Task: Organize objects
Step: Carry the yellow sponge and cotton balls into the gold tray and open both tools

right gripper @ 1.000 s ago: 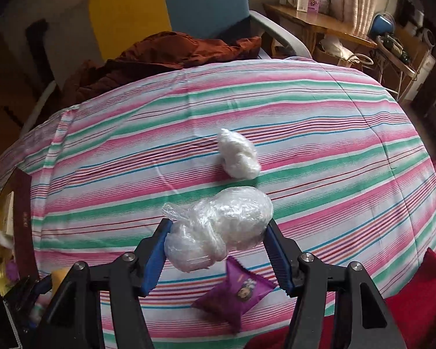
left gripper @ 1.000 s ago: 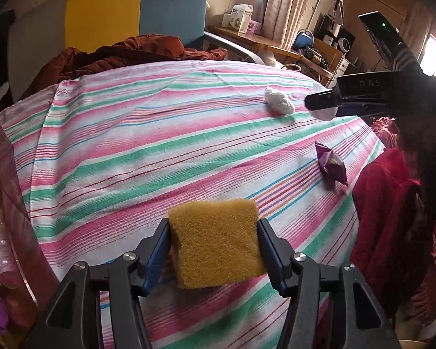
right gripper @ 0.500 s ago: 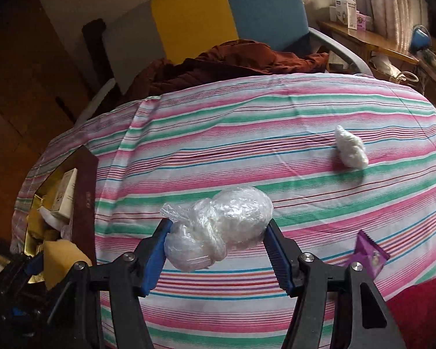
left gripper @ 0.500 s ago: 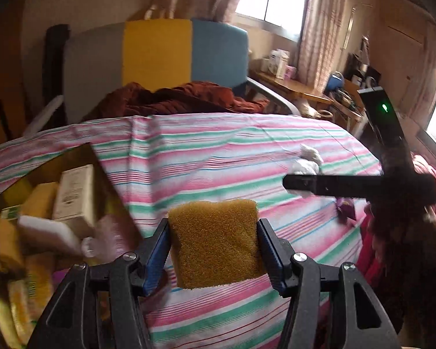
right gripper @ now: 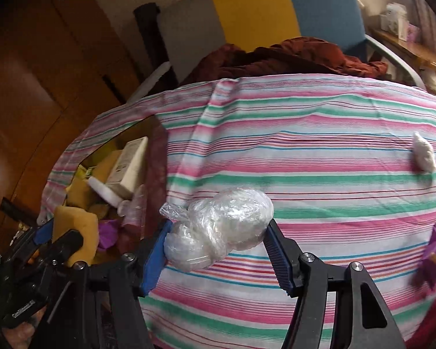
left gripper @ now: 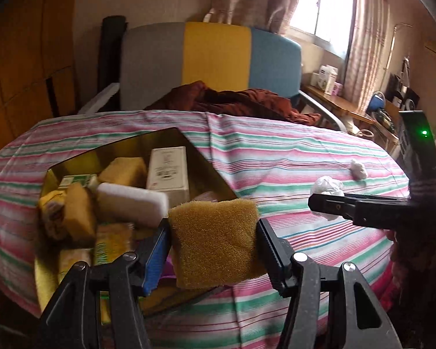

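The left gripper [left gripper: 213,247] is clamped on a yellow-brown sponge [left gripper: 215,241]: both pads press on its sides and it sits upright between them, over the near right corner of the gold box [left gripper: 209,171], w/ its top edge about at the box rim. In the right wrist view this same gripper [right gripper: 58,232] shows at the lower left, at the box's near end, the sponge [right gripper: 81,232] still visible in it. The right gripper [right gripper: 218,244] is closed on a bundle of clear crumpled plastic wrap [right gripper: 221,226]; the pads touch both ends of it and a loose tail of film sticks out at the left pad. It hangs above the striped tablecloth [right gripper: 305,174], just right of the box. The box stands open at the left side of the table & is already quite full: a cream carton [left gripper: 168,171] leaning on the far wall, a white foam block [left gripper: 130,203] in front of it, several other yellow sponges [left gripper: 122,168], some green-yellow packets [left gripper: 110,244]; what lies deeper I cannot tell. On the cloth, well apart from the box, a small white wad [right gripper: 424,154] lies near the far right edge, and a purple snack packet [right gripper: 434,256] lies nearer at the right, blurred. Behind the table there is a chair w/ grey, yellow and blue back [left gripper: 215,58], a dark red cloth [left gripper: 235,99] heaped on its seat.
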Demonstrator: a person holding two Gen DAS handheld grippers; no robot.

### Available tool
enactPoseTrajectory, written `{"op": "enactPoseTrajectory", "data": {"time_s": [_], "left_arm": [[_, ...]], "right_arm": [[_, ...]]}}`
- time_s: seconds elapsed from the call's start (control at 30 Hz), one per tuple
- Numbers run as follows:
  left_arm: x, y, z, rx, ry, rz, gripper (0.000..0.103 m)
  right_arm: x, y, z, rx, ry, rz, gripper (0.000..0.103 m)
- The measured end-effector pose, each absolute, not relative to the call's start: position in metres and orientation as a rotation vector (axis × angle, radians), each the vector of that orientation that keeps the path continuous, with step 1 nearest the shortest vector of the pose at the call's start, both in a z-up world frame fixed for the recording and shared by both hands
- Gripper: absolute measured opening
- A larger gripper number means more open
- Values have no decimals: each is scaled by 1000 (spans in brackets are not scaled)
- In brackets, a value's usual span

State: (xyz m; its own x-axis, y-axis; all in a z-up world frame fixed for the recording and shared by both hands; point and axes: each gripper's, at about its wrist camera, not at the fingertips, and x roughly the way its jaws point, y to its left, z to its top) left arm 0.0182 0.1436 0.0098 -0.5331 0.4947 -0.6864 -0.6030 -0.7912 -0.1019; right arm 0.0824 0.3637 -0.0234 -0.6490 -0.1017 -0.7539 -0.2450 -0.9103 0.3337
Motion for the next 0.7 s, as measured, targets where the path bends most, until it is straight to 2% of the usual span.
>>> {"op": "enactPoseTrajectory", "data": {"time_s": [0.33,0.7], "left_arm": [[1,88,7,-1017,134,2407,59],[-21,10,9,-1084,-11,2548,59]], "right_arm": [[59,303,-15,-1355,520,2861,65],[27,253,-5,-1408,401,2980,65]]}}
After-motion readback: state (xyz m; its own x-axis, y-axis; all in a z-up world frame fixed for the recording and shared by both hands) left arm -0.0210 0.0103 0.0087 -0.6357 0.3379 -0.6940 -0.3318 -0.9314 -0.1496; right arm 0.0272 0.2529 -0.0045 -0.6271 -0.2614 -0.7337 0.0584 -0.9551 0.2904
